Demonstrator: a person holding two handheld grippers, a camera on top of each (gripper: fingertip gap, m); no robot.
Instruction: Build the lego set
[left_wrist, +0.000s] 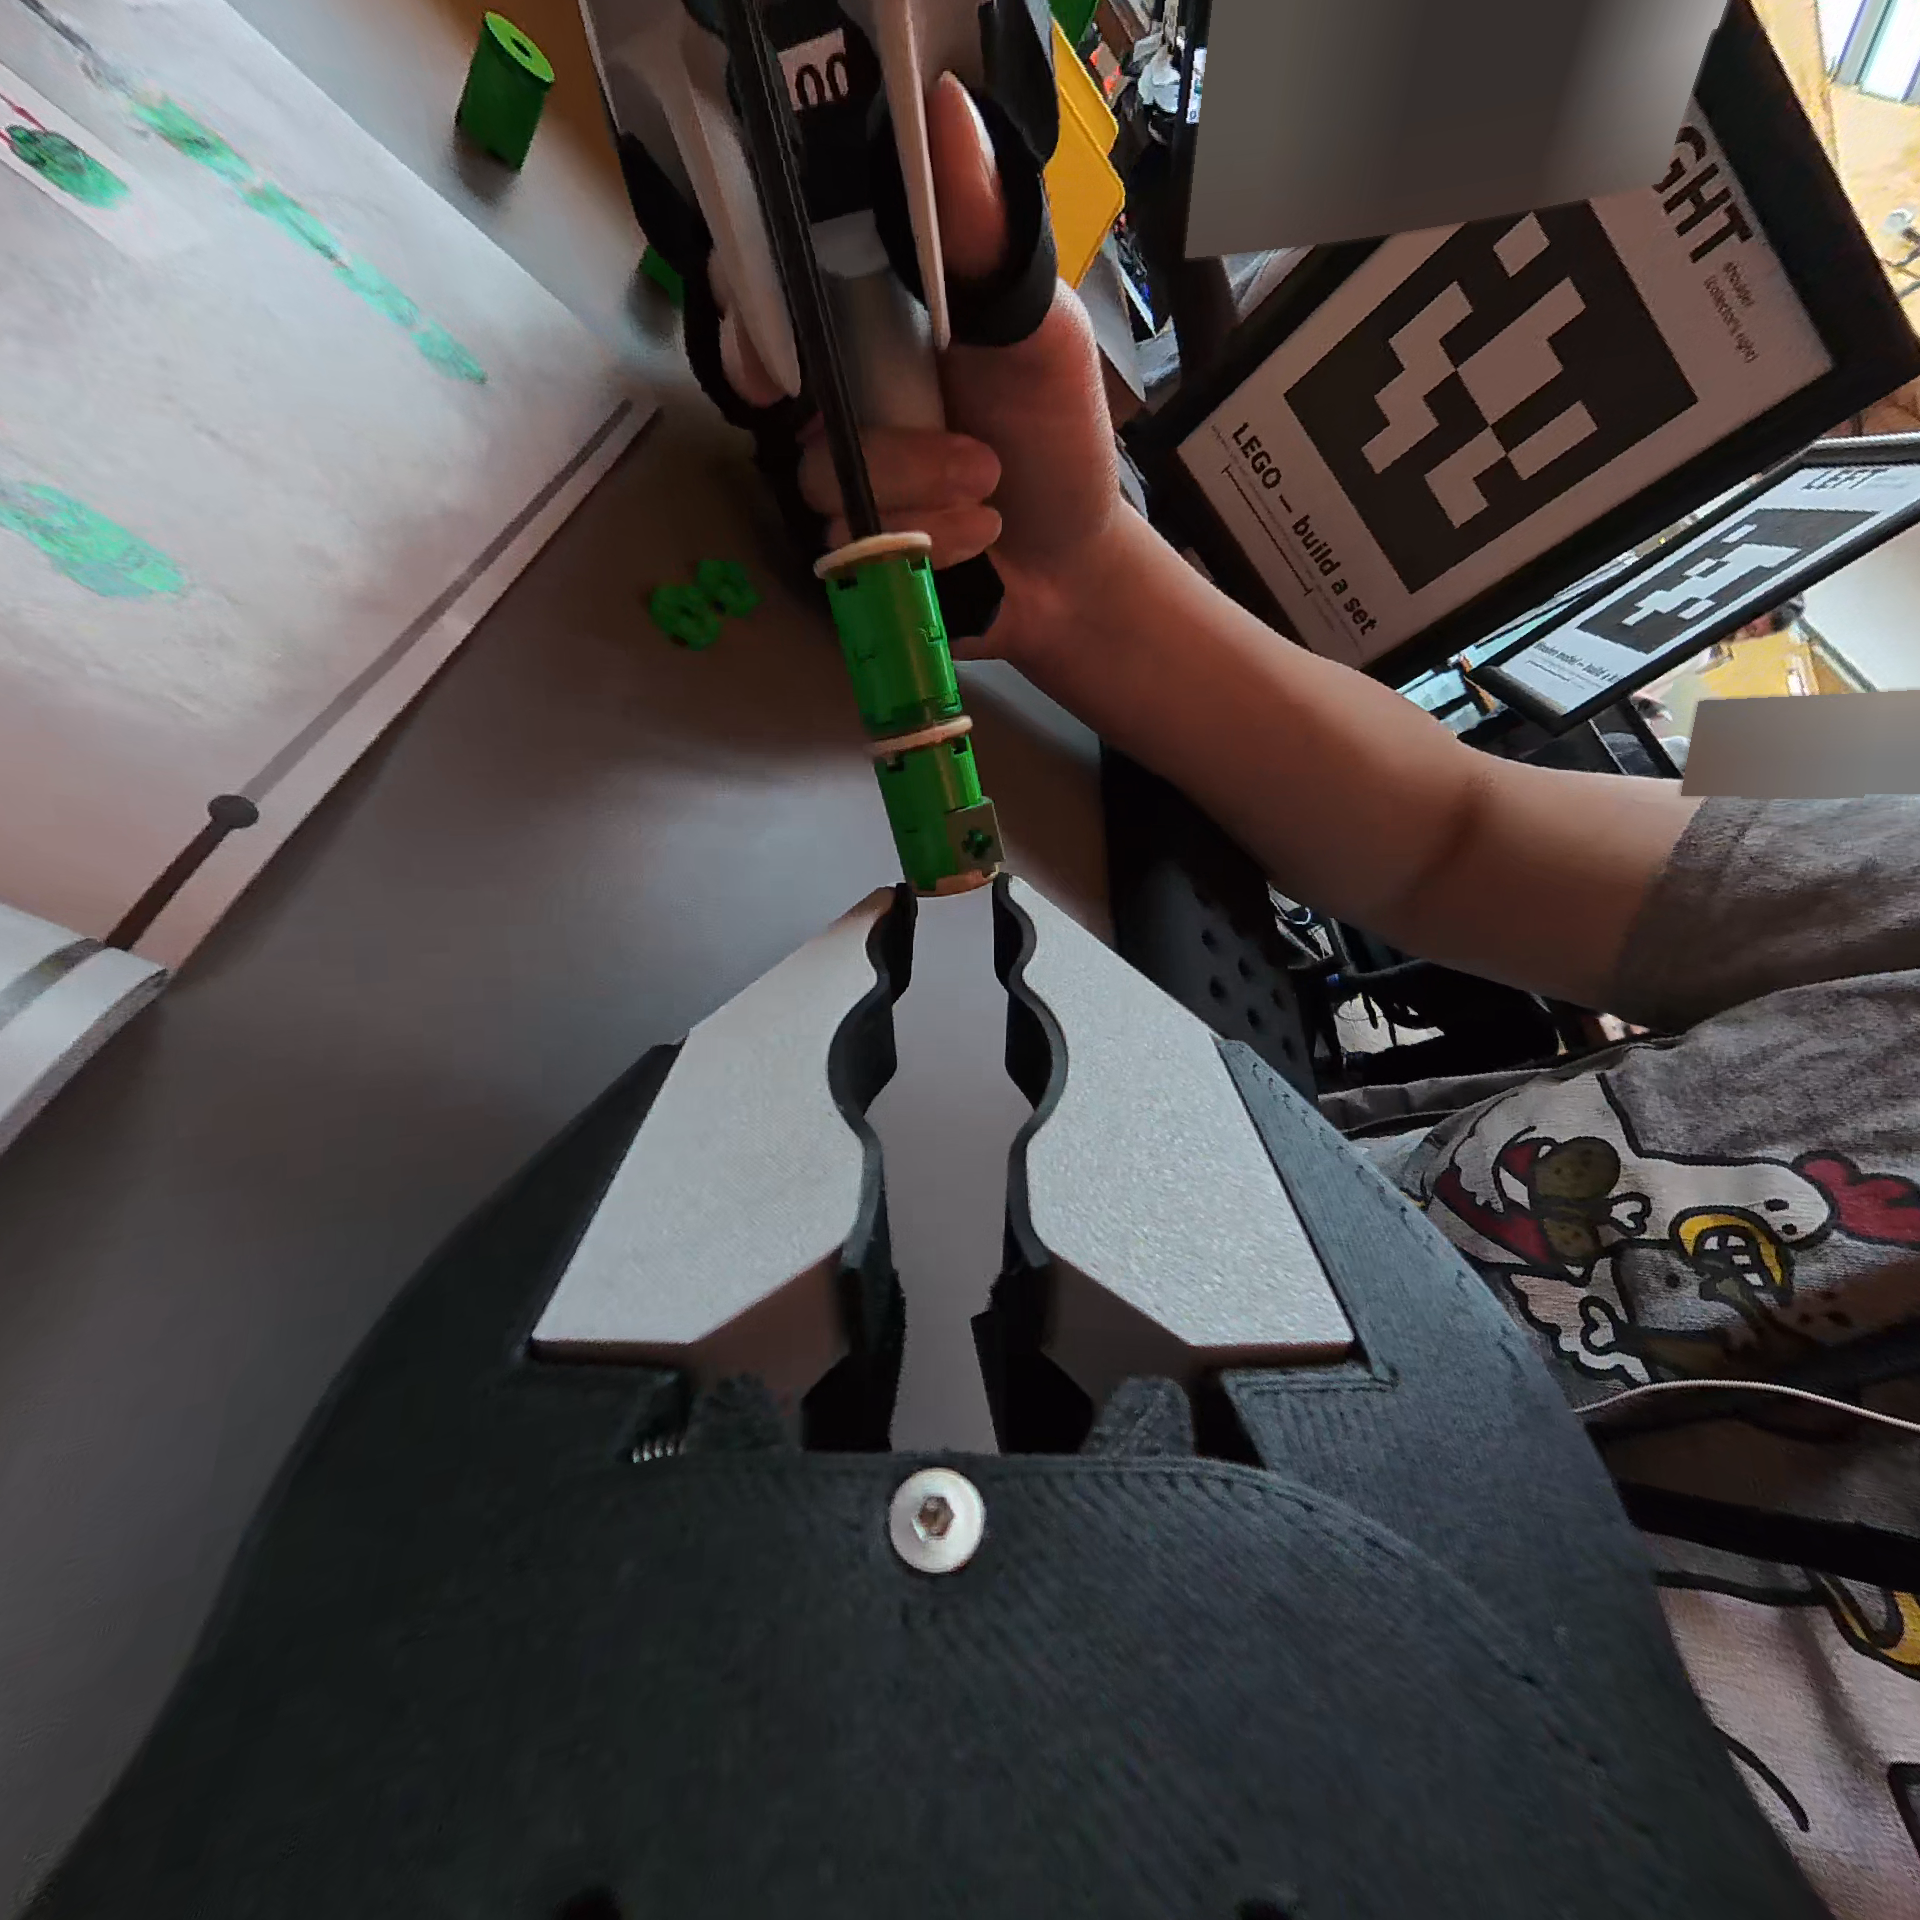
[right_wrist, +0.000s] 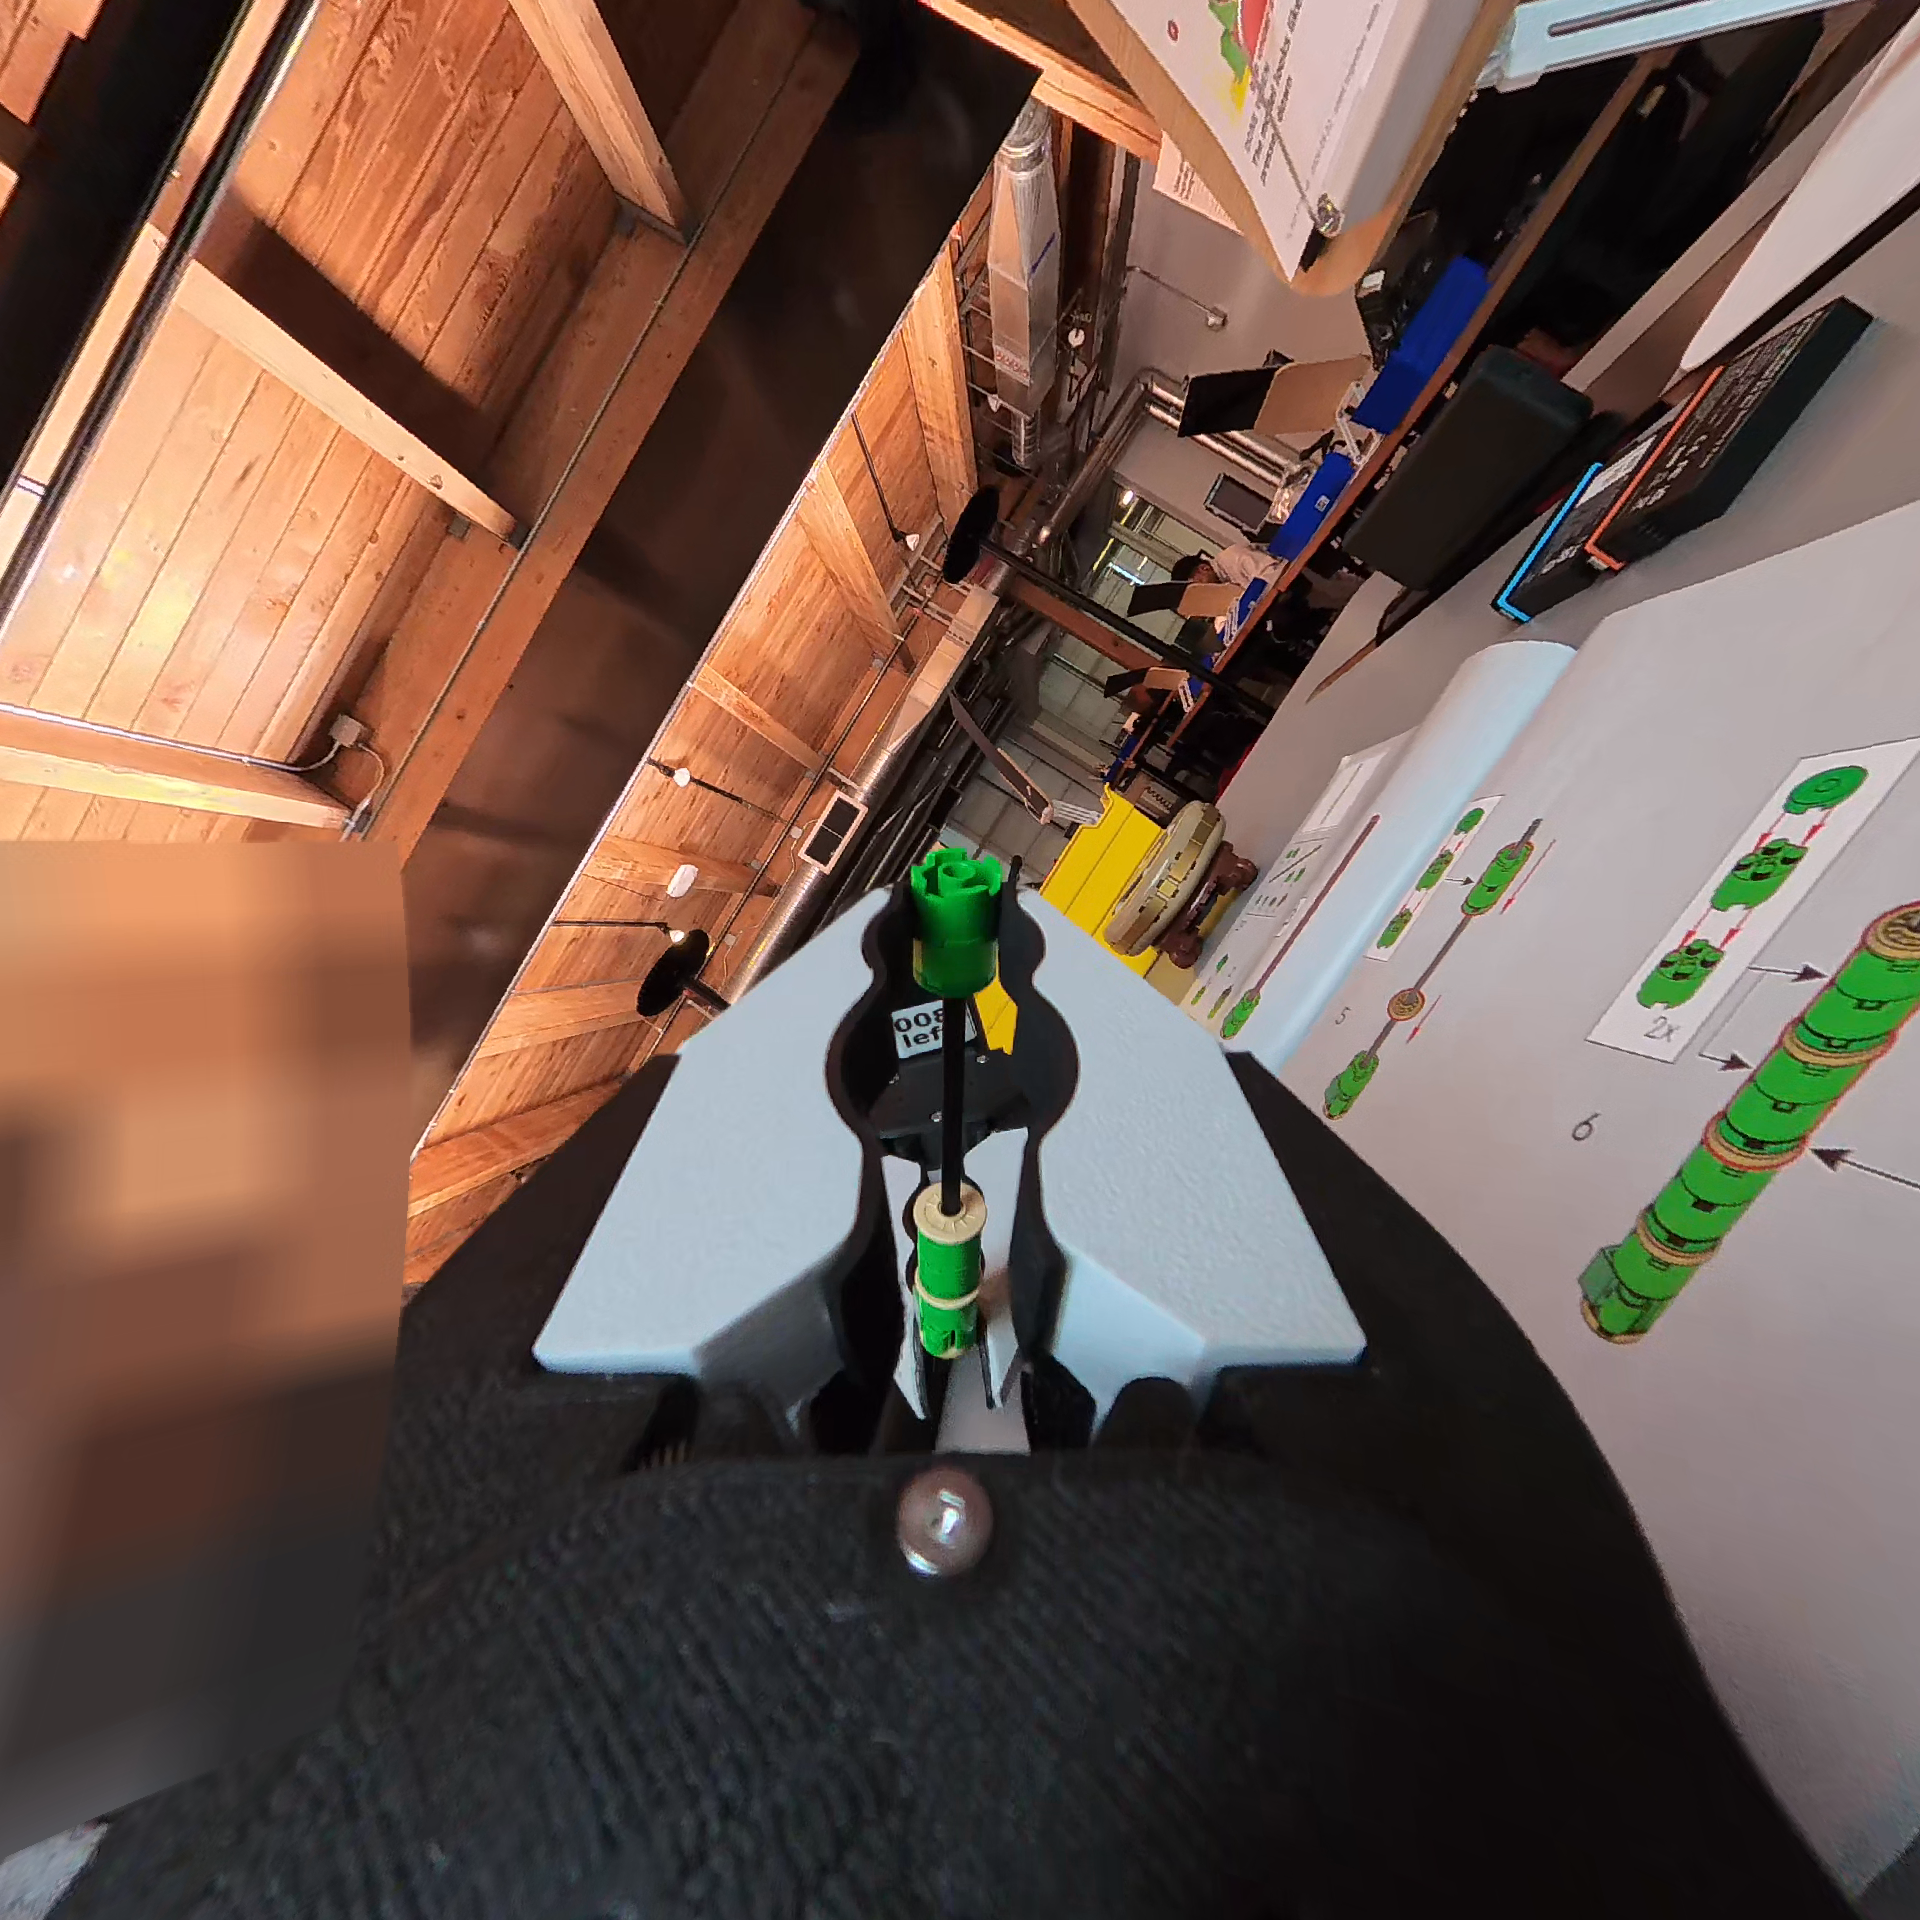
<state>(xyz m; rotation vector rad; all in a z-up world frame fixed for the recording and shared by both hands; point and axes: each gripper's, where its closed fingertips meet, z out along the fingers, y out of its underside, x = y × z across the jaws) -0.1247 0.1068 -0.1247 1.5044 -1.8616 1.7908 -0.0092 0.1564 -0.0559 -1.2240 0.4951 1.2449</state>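
While the instruction sheet lies flat on the grey table, the left gripper sits narrowly parted at the stack's lower end, grasping nothing I can confirm. Right gripper pinches a green round brick threaded on the black axle; green-and-tan stack sits lower down: light, rigid, slick plastic, best gripped across a brick's sides

Your stacked pieces sit on the rod, just ahead of your left gripper; instruction sheet lies left on the table
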